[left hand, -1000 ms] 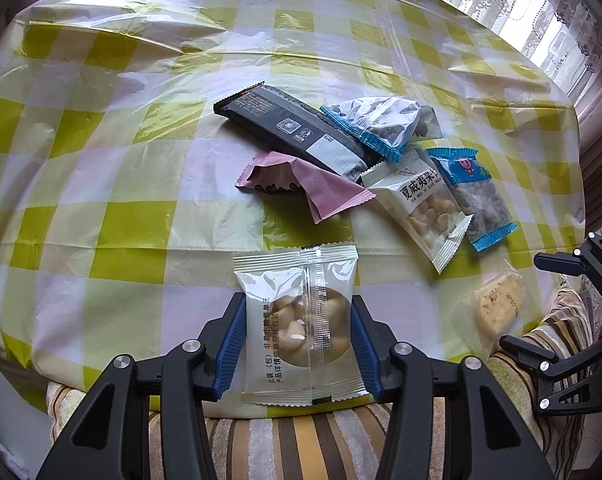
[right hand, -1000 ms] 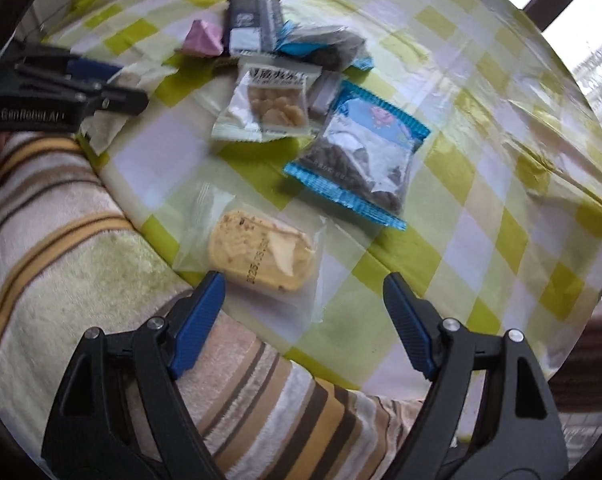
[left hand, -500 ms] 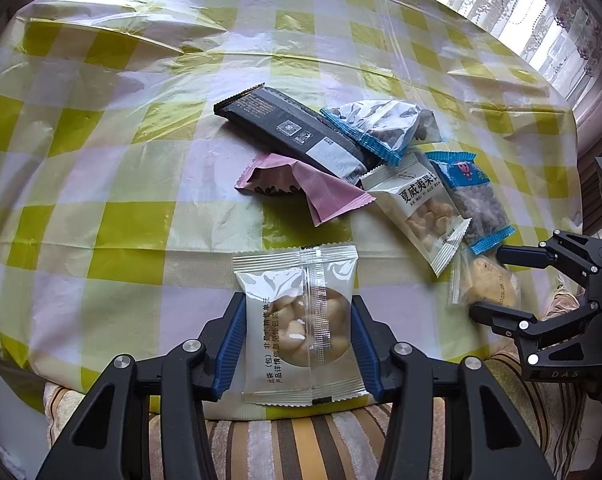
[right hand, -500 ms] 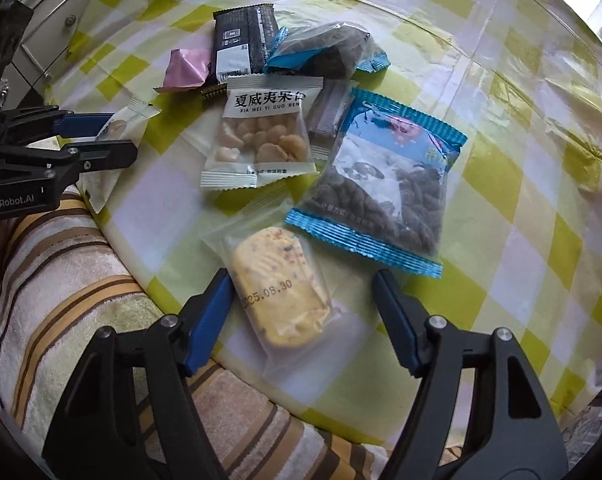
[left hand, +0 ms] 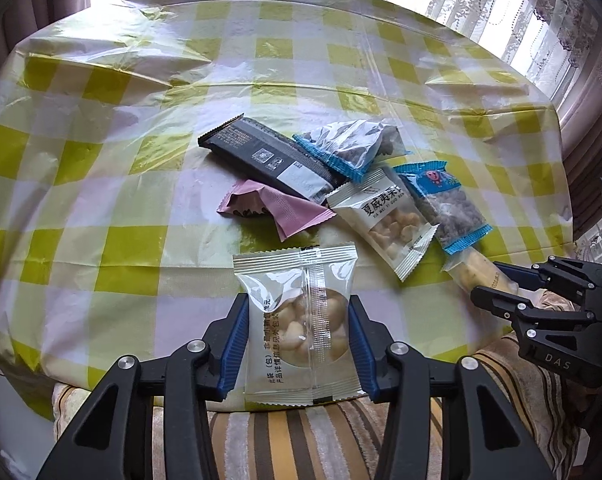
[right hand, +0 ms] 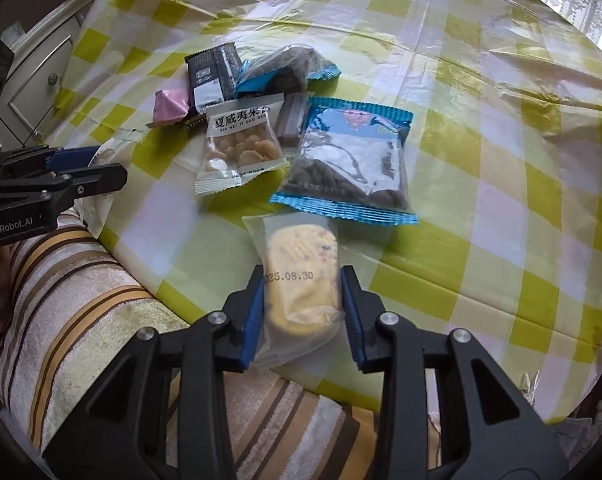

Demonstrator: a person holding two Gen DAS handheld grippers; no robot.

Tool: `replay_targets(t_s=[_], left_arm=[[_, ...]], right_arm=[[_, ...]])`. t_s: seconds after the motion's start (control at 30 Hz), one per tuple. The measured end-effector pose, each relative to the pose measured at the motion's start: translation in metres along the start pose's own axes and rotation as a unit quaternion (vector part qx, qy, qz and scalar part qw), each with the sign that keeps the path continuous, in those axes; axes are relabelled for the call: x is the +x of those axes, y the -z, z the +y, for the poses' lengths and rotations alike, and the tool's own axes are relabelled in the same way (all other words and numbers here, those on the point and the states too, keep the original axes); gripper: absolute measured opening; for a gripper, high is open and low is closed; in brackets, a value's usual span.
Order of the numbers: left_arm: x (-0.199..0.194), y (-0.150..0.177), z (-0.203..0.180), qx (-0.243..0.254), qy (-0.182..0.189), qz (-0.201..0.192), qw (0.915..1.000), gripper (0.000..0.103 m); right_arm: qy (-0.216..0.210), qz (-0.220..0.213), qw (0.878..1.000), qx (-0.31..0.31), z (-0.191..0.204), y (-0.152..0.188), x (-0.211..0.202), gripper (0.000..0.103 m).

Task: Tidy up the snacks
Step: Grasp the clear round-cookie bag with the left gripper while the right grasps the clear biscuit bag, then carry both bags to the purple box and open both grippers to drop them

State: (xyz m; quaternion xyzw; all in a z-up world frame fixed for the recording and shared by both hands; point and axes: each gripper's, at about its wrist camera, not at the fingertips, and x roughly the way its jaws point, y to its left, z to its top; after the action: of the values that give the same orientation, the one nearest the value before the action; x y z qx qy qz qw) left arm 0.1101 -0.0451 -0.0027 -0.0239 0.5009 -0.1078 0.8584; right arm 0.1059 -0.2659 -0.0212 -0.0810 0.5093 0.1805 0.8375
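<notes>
Landmark: the white nut packet with printed lettering (right hand: 241, 144), lying flat on the counter (left hand: 113, 184), which wears a yellow-and-white checked plastic cover.
Left hand-held gripper (left hand: 297, 338): clamped on a clear nut packet (left hand: 299, 320), blue pads pressed to both side edges. This packet sits nearer the counter's front edge than the landmark, to its left in the left wrist view.
Right hand-held gripper (right hand: 303, 312): its jaws have just been closing, and the blue pads now press both sides of the wrapped yellow cake (right hand: 301, 280).
Yellow cake: in a clear wrapper with a printed date, nearer the front edge than the landmark and to its right in the right wrist view; its far end is just beside the lower seal of the blue-trimmed bag.
Blue-trimmed bag of dark pieces (right hand: 353, 160): flat, just right of the landmark.
Second blue-trimmed bag (right hand: 285, 72): crumpled, beyond the landmark.
Black bar wrapper (right hand: 213, 78): beyond the landmark, to its left, with the second bag's edge over its end.
Pink wrapper (right hand: 171, 106): left of the landmark, partly under the black bar.
Striped cushion (right hand: 81, 300): below the counter's front edge, under both grippers.
</notes>
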Motion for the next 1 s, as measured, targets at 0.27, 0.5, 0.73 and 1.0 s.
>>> replay_targets(t_s=[0.27, 0.5, 0.73, 1.0], left_arm=[[-0.006, -0.010, -0.040, 0.033, 0.003, -0.016, 0.9993, 0.047], [-0.003, -0.018, -0.088, 0.073, 0.015, -0.015, 0.9971, 0.047], [-0.005, -0.027, -0.152, 0.137, 0.046, -0.019, 0.9893, 0.047], [-0.006, -0.022, -0.244, 0.229, 0.113, -0.018, 0.9668, 0.047]], right_arm=[[0.001, -0.058, 0.995, 0.076, -0.029, 0.012, -0.032, 0.039], [0.004, -0.077, 0.991, 0.113, -0.057, 0.028, -0.049, 0.039], [0.031, -0.107, 0.980, 0.167, -0.102, 0.056, -0.090, 0.039], [0.091, -0.109, 0.961, 0.236, -0.161, 0.112, -0.128, 0.039]])
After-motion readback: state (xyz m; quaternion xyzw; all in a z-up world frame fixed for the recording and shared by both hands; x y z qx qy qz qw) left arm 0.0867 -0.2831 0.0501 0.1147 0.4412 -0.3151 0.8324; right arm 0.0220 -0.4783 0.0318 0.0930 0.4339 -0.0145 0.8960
